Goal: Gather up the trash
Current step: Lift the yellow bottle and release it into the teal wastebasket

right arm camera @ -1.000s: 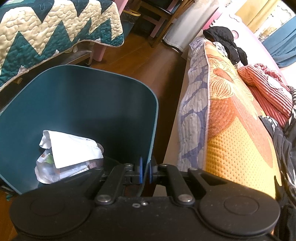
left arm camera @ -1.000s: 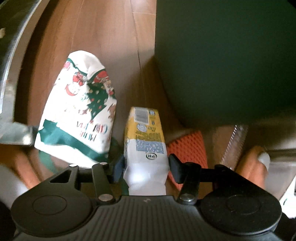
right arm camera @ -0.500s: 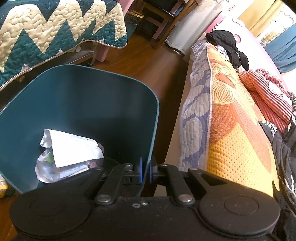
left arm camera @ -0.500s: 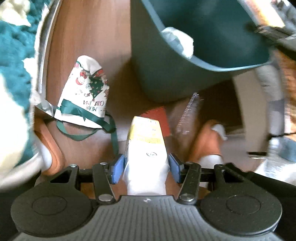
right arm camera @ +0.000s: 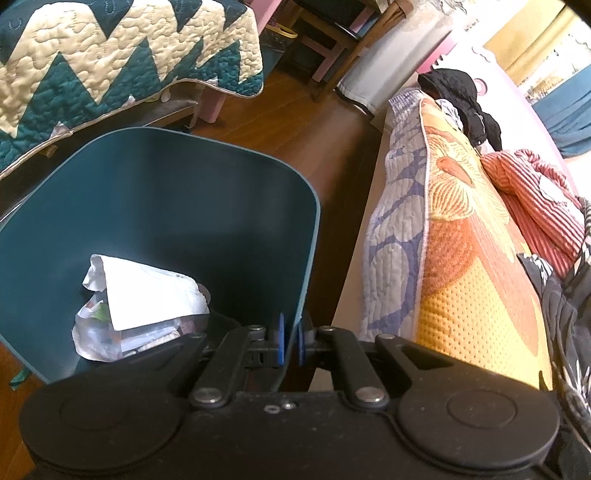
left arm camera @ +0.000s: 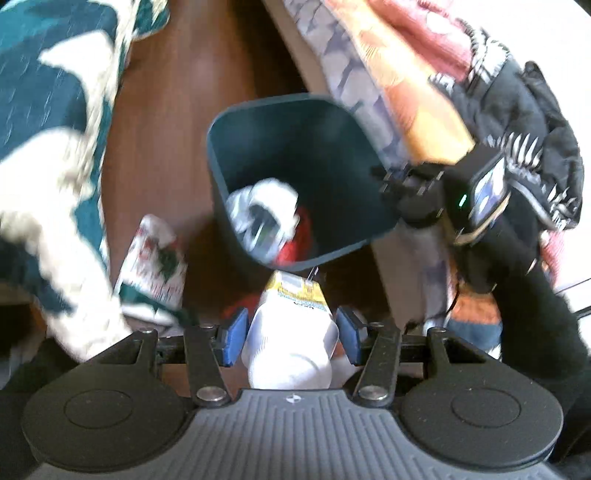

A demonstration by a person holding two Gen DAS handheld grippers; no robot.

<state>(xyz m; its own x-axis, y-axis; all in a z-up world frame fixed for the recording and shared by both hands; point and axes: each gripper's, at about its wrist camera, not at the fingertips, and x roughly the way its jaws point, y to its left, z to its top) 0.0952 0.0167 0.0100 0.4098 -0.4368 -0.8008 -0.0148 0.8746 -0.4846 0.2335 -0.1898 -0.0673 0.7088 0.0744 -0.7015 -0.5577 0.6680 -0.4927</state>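
Observation:
My left gripper [left arm camera: 291, 334] is shut on a white and yellow carton [left arm camera: 293, 332] and holds it in the air, just short of the near rim of the dark teal bin [left arm camera: 291, 107]. The bin holds crumpled white paper [left arm camera: 264, 210] and something red [left arm camera: 295, 245]. My right gripper [right arm camera: 289, 341] is shut on the bin's rim [right arm camera: 310, 240]; it shows in the left wrist view [left arm camera: 410, 181] at the bin's right edge. The crumpled paper [right arm camera: 147, 291] lies inside the bin. A Christmas-print gift bag [left arm camera: 157, 260] lies on the wood floor left of the bin.
A teal and cream zigzag quilt [right arm camera: 110, 55] hangs at the left. A bed with an orange and lilac cover [right arm camera: 461, 240] and piled clothes [left arm camera: 517, 122] runs along the right. Something red-orange [left arm camera: 238, 308] lies on the floor under the carton. Chairs [right arm camera: 332, 22] stand at the back.
My left gripper has risen with the carton and now looks down into the bin from above. The right gripper has kept its hold on the bin rim.

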